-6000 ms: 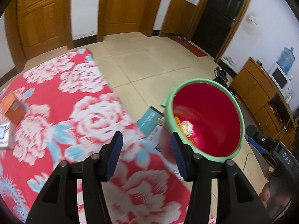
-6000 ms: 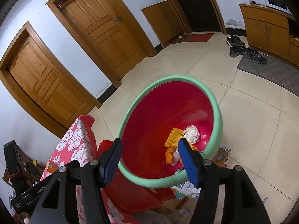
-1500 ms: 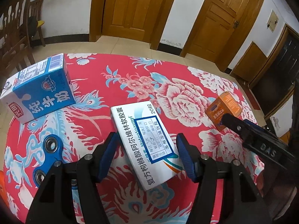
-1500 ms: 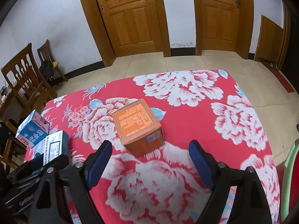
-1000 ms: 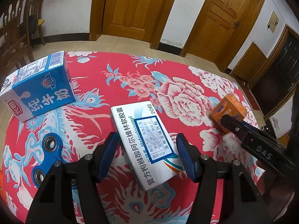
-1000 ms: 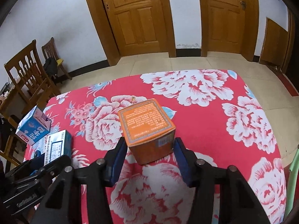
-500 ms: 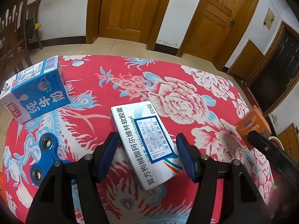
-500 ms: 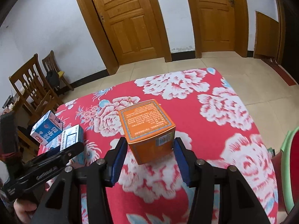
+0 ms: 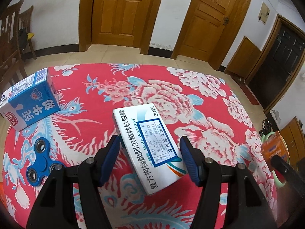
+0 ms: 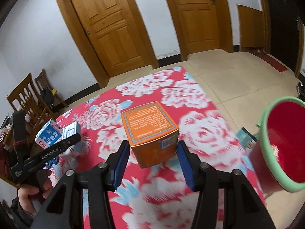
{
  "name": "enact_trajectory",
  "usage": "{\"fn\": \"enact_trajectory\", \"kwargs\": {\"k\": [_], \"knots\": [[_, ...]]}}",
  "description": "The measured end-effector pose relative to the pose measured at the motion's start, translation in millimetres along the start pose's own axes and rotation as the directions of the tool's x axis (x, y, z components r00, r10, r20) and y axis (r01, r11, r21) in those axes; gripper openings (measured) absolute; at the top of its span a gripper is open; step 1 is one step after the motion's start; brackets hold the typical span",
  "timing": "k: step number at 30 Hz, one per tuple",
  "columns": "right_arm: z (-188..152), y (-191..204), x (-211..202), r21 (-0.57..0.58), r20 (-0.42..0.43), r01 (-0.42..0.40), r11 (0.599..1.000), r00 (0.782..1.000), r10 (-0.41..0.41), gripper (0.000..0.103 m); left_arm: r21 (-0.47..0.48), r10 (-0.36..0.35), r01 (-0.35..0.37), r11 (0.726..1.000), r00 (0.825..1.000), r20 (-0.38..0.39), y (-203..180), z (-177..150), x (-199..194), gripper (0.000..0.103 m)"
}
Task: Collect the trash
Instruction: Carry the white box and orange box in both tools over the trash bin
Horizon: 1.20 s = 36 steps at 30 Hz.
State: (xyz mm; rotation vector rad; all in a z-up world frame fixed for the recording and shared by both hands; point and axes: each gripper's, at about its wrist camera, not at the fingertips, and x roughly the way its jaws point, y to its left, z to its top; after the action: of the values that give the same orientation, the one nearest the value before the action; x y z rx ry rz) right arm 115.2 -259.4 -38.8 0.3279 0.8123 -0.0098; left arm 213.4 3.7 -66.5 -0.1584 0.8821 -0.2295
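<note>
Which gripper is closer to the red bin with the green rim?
Right. The right gripper, holding the orange box, is just beside the red bin. The left gripper holds the white medicine box farther back over the table.

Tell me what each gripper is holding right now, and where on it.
The right gripper clamps the orange box by its two opposite side walls; the left gripper clamps the white medicine box across its long edges.
</note>
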Motion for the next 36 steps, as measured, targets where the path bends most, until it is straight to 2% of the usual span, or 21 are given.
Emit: {"fn": "enact_trajectory", "kwargs": {"k": [12,24,36], "knots": [[-13.5,-67.8,-45.1,0.108,0.037,0.092,0.990,0.995,-0.096,0.054,0.070,-0.062,0.062,0.996,0.998,0.000,-46.2,-4.8,-14.8,0.065],[-23.7,-119.0,-71.3,0.189,0.072,0.137,0.972,0.986,-0.153,0.054,0.122,-0.141,0.145,0.982,0.989,-0.038,-104.7,-17.7,-22.7,0.065],[-39.7,-181.2,-84.7,0.309,0.073,0.183,0.933,0.974,-0.215,0.054,0.222,-0.198,0.208,0.953,0.978,-0.064,-178.2,-29.4,-27.0,0.065]]}}
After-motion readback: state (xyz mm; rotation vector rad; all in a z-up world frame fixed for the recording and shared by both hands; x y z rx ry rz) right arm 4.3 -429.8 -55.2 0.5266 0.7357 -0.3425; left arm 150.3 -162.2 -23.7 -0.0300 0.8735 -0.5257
